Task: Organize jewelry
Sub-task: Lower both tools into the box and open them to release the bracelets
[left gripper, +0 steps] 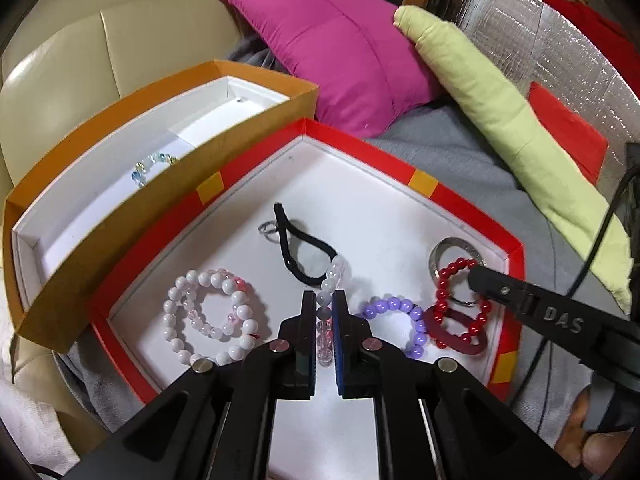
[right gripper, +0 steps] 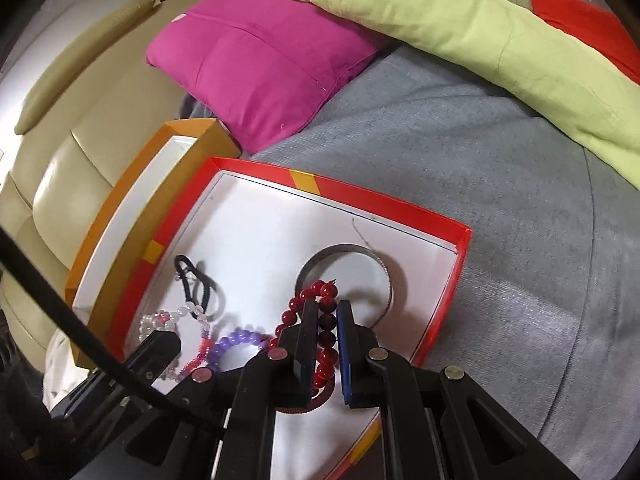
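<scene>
Left gripper pinches the clear bead strand, fingers narrowed right on it over the red tray. Right gripper clamps the red bead bracelet between its fingers; the silver bangle lies just beyond its fingertips, the purple bracelet to their left.

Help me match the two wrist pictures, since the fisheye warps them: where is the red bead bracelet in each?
Left wrist view: the red bead bracelet lies at lower right of the red tray, beside the right tongs.
Right wrist view: the red bead bracelet sits low centre, between the right tongs' fingers.
Shared landmark: the silver bangle just behind it.
</scene>
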Demonstrator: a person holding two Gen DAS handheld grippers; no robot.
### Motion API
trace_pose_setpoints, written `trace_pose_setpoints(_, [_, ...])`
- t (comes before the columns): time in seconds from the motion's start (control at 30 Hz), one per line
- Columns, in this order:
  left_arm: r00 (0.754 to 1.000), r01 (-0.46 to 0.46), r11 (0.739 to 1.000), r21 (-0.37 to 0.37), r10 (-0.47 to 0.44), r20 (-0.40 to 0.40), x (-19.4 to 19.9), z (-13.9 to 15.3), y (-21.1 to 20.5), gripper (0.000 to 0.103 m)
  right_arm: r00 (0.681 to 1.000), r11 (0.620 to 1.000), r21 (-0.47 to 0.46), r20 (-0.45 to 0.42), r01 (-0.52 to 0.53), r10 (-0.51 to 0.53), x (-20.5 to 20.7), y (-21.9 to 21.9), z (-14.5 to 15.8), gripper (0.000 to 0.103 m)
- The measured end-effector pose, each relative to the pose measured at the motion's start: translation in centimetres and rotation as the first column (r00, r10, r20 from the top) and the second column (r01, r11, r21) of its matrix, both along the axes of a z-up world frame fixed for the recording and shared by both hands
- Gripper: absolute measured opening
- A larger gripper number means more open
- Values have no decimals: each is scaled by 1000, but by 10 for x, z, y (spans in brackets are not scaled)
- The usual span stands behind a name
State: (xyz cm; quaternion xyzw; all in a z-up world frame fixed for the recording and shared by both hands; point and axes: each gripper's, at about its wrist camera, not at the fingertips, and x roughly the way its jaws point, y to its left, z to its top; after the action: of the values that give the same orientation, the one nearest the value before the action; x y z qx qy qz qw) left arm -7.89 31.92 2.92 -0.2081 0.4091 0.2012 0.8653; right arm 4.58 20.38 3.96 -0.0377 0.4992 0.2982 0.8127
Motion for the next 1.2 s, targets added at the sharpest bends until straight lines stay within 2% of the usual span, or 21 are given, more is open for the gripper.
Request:
trace_pose_setpoints(0.1, [1000, -3, 1000, -14, 3, -14, 4, -8, 0, 8, 1000, 1000, -17, 11, -5, 5, 0, 0, 0, 10])
trace_pose_setpoints(0.2, [1000, -5, 1000, 16, 5, -2, 3, -5, -2, 8, 1000, 1000, -26, 14, -1, 2, 1, -1, -1, 10])
trace_pose_setpoints(0.7, [1000, -7, 1000, 9, 7, 15, -2, -3, 0, 8, 1000, 998, -63, 21, 6, -5, 9, 5, -4, 10])
trace_pose_setpoints(0.87, [1000, -25, 1000, 3, 25, -7, -5, 0, 3, 8, 1000, 998, -58, 9, 2, -2, 9, 5, -5, 12])
trace_pose_setpoints(0.9, [999, -34, 999, -9, 34, -5, -7, 1, 5, 8, 1000, 998, -59, 14, 2, -2, 8, 5, -4, 15])
trace_pose_setpoints(1.0, [998, -63, 998, -13, 63, 4, -13, 7, 9, 8, 999, 999, -50, 39, 8, -6, 4, 1, 4, 48])
trace_pose_setpoints(1.03, [998, -62, 998, -11, 62, 2, -14, 8, 8, 8, 999, 999, -46, 51, 9, -6, 2, -1, 7, 62])
trace_pose_setpoints(1.2, [997, -75, 997, 7, 75, 5, -19, 16, 6, 9, 993, 999, -46, 119, 13, -7, -10, -15, 29, 64])
